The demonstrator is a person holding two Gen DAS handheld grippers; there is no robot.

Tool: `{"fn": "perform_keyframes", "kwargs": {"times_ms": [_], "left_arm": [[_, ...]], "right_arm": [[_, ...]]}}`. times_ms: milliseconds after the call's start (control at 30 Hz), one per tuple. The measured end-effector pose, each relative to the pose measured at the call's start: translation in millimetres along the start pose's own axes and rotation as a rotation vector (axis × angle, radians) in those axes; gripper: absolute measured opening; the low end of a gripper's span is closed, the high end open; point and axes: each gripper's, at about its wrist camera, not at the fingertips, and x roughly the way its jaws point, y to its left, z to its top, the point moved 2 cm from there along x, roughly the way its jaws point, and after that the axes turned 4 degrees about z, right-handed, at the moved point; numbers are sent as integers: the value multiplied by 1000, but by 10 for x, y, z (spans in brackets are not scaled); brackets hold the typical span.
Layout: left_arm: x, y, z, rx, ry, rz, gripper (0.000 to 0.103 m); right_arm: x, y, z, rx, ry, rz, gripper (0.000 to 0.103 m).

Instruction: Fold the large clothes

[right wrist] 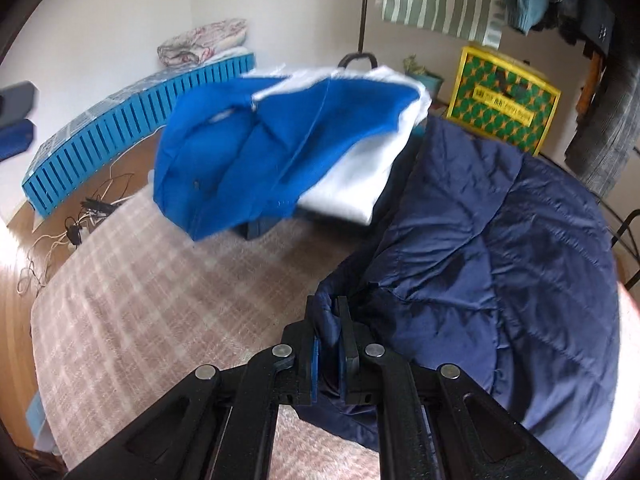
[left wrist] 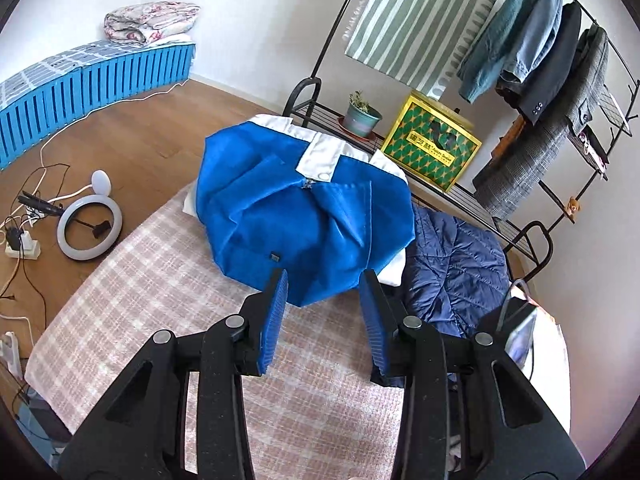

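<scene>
where plaid bedcover (left wrist: 168, 320) spreads, wood floor (left wrist: 140, 140), clothes rack (left wrist: 580, 100).

Landmark: the plaid bed cover (left wrist: 168, 320), a wide flat surface.
Open room: the near and left parts of the bed cover lie bare, giving a clear way in from that side.
Far end of the cover: a folded blue and white jacket (left wrist: 304, 216) sits piled there, blocking that end.
Right of the cover: a navy quilted coat (right wrist: 500, 248) spreads in a bulky heap, filling that side.
Beyond the cover: a black metal clothes rack (left wrist: 532, 236) with hanging coats (left wrist: 552, 80) closes off the far right.
Floor left of the cover: a ring light (left wrist: 89, 226) and loose cables (left wrist: 24, 216).
</scene>
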Motion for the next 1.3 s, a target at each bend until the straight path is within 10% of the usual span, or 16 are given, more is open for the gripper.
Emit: {"fn": "perform_keyframes", "kwargs": {"times_ms": [333, 500, 633, 800, 1300], "left_arm": [[153, -87, -18, 4, 25, 25, 38], [303, -210, -76, -1, 78, -12, 38], [430, -327, -156, -38, 143, -117, 59], [787, -592, -350, -22, 314, -320, 69], [2048, -605, -737, -278, 607, -363, 72]], "right_arm": [[66, -12, -200, -39, 31, 119, 6], [-236, -110, -170, 12, -15, 276, 35], [-725, -269, -202, 27, -83, 320, 55], [-1343, -970, -478, 172, -152, 259, 73], [-1064, -2737, -1483, 681, -107, 330, 87]]}}
